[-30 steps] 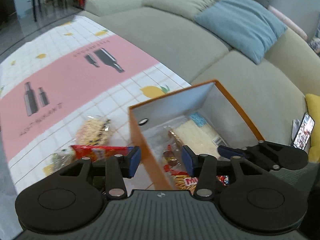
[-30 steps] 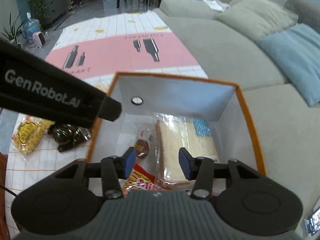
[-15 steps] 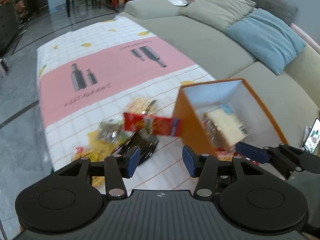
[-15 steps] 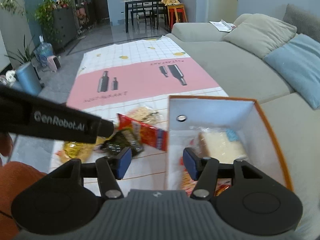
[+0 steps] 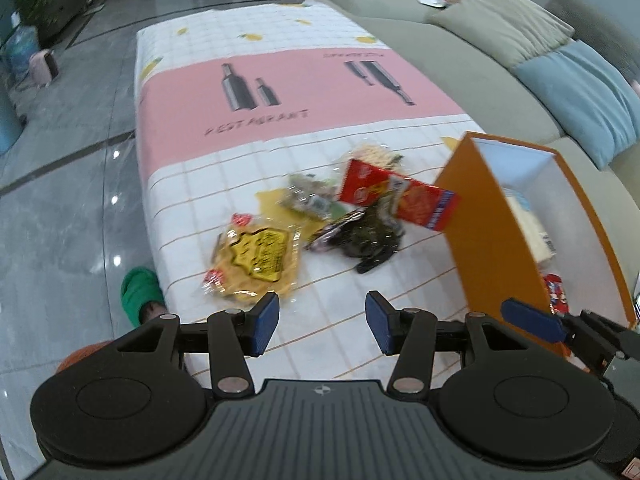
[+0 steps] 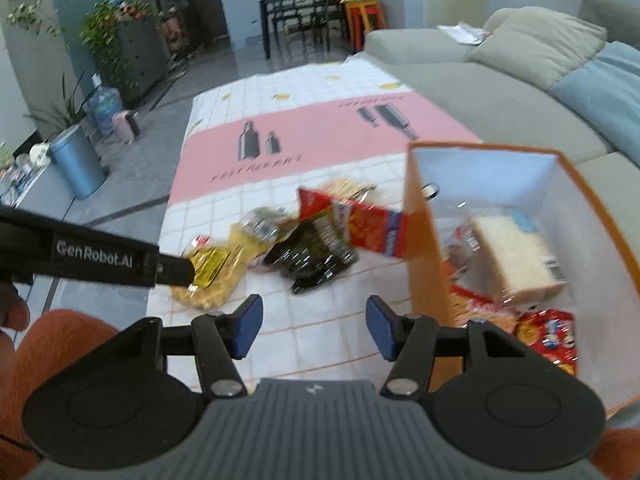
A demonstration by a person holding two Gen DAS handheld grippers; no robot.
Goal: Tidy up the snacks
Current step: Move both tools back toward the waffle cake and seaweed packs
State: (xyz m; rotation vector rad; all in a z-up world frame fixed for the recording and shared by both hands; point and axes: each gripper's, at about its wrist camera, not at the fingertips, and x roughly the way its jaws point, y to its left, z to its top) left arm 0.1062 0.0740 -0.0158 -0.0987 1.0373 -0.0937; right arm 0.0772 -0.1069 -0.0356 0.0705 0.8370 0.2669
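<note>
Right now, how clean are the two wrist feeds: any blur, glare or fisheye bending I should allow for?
Left wrist view: the snack pile, especially the red packet, is smeared by motion blur; ceiling lights glare off the glossy floor; the table edge bows.
Right wrist view: softer overall, the dark packet streaked; the orange box looks warped at the frame edge.
</note>
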